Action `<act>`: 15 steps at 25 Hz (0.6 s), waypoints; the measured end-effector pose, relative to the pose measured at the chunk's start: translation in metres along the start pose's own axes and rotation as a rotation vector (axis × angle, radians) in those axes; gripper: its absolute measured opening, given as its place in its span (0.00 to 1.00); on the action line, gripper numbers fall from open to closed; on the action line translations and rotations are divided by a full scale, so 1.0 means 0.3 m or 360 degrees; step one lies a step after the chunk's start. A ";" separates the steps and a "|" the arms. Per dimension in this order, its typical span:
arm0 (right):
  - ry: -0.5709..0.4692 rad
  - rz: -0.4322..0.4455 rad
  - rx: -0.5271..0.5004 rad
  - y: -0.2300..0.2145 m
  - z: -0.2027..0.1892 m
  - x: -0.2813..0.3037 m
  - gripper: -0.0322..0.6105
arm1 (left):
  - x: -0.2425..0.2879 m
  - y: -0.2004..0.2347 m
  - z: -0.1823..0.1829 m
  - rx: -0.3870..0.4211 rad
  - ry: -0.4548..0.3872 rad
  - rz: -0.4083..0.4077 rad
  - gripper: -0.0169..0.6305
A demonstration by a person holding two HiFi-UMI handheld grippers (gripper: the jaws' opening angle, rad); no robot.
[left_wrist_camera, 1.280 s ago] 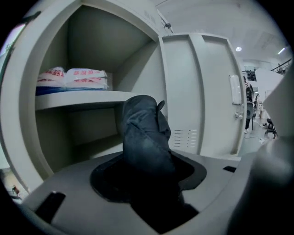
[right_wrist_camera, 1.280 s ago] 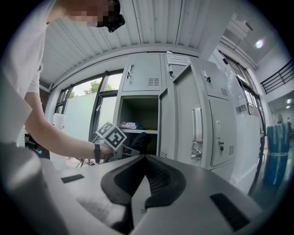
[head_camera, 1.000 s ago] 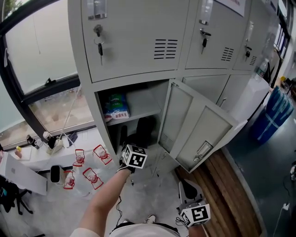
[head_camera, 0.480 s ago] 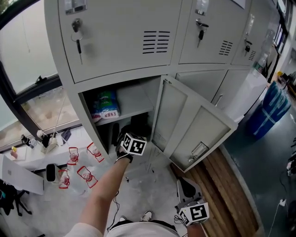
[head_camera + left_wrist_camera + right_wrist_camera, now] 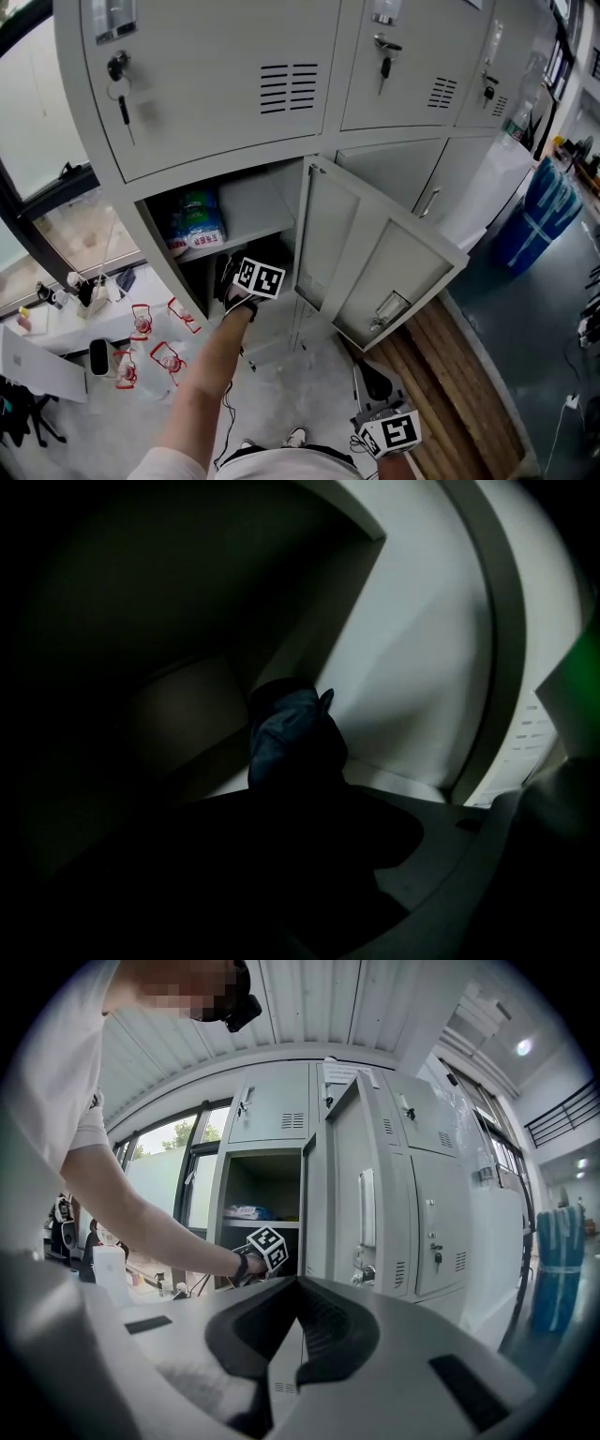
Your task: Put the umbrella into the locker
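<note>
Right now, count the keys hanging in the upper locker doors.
3, all along the upper row: left key, middle key, right key. Others may be out of frame.

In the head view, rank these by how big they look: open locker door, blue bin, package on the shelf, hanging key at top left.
1. open locker door
2. blue bin
3. package on the shelf
4. hanging key
No two look alike in size.
</note>
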State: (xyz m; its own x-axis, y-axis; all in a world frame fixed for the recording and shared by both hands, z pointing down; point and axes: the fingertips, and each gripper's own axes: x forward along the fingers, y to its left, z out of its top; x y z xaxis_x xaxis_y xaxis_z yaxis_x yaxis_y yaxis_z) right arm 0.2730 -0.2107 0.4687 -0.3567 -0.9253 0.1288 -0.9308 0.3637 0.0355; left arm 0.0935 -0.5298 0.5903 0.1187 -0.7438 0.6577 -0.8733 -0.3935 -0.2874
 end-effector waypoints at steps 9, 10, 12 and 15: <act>-0.0003 -0.0039 -0.0007 -0.037 0.007 -0.014 0.07 | 0.070 0.023 -0.016 0.0029 0.0166 -0.0004 0.44; -0.0001 -0.0048 0.0001 -0.041 0.002 -0.021 0.07 | 0.071 0.021 -0.013 0.0034 0.0160 -0.0007 0.45; 0.0005 -0.0063 0.0016 -0.046 -0.012 -0.034 0.07 | 0.062 0.016 0.004 0.0067 0.0108 0.0007 0.48; 0.0006 -0.0065 0.0011 -0.047 -0.009 -0.037 0.07 | 0.042 0.009 0.035 0.0143 0.0023 0.0036 0.51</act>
State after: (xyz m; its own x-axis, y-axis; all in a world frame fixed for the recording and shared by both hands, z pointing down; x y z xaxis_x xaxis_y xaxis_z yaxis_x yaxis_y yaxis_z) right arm 0.2903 -0.2053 0.4694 -0.3183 -0.9389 0.1312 -0.9450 0.3252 0.0342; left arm 0.0977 -0.5460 0.5905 0.0920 -0.7453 0.6603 -0.8295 -0.4242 -0.3633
